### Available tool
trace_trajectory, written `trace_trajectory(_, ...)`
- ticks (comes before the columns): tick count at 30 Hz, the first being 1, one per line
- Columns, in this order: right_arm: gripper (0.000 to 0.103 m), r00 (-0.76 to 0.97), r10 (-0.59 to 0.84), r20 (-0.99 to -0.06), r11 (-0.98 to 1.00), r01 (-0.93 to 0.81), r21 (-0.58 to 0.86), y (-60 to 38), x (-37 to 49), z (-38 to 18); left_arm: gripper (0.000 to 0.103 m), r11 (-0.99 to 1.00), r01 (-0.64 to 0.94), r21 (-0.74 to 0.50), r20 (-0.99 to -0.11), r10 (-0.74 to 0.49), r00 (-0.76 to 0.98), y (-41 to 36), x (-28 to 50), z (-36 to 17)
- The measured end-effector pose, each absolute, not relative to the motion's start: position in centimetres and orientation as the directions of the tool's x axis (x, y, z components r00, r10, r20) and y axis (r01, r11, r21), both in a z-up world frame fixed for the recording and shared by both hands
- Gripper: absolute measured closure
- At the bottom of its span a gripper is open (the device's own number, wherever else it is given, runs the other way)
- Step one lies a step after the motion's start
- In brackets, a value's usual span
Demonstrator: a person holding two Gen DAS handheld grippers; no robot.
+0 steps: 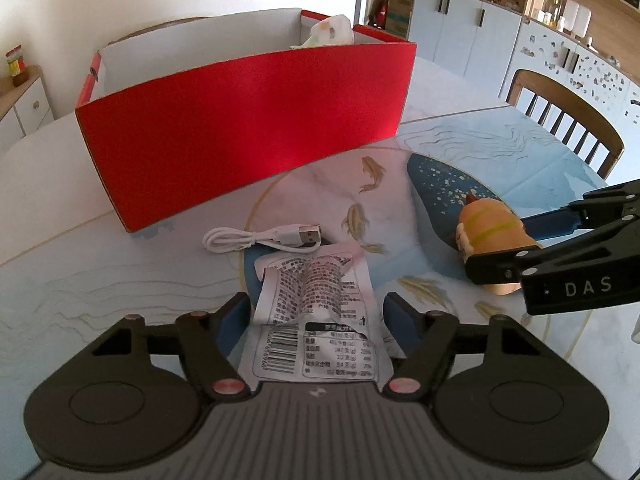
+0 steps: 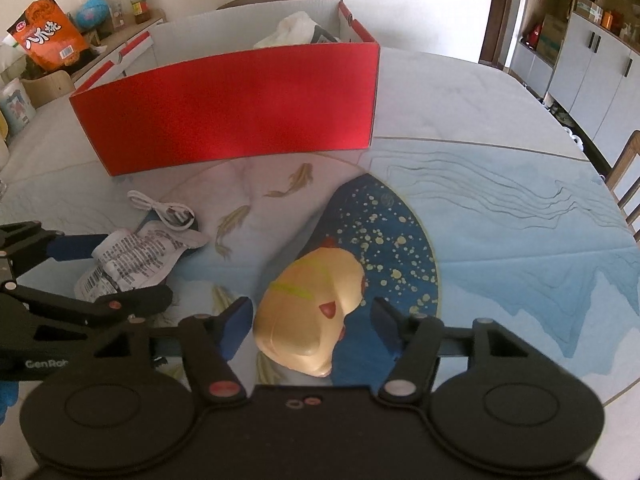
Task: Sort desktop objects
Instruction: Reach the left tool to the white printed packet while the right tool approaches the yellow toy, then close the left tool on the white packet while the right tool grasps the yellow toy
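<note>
A crumpled white snack wrapper [image 1: 316,312] lies on the table between the fingers of my open left gripper [image 1: 318,312]; it also shows in the right wrist view [image 2: 132,260]. A tan squishy toy [image 2: 312,308] with red and green marks lies between the fingers of my open right gripper [image 2: 312,316]; it also shows in the left wrist view [image 1: 492,232]. The jaws of both stand wide on either side, not pressing. A coiled white USB cable [image 1: 260,238] lies just beyond the wrapper. A red open box [image 1: 244,128] stands behind, holding white crumpled items.
The table wears a printed cloth with fish and a dark blue patch [image 2: 384,224]. A wooden chair [image 1: 568,120] stands at the right edge. Cabinets and shelves line the far wall. An orange snack bag [image 2: 48,36] sits on a sideboard at left.
</note>
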State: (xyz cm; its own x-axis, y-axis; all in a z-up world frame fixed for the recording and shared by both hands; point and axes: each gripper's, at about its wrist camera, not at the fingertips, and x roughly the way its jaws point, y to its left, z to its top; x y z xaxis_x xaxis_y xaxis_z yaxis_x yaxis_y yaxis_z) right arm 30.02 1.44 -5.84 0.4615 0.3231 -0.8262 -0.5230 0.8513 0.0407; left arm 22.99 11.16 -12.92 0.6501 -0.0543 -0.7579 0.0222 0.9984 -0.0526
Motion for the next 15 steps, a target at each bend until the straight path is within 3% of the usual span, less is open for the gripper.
trace_trajectory(2,0.043,0.462,0.320,-0.827,0.851,-0.523,0.038,1.44,30.01,-5.88,0.036,0.998,0.019,-0.059,-0.761,-0.058,0.647,11.25,23.08,-13.04)
trace_trajectory(12,0.052,0.456,0.316,-0.832,0.849,-0.527,0.034,1.47,29.97,-5.98,0.037,0.997,0.014,-0.081,-0.764,-0.072,0.641,11.59,23.17,-13.06)
trace_trajectory(15,0.059,0.458,0.321,-0.829,0.846,-0.533,0.033,1.37,29.81,-5.86,0.038,0.996,0.013,-0.086,-0.760,-0.074,0.646,11.66,23.06,-12.88)
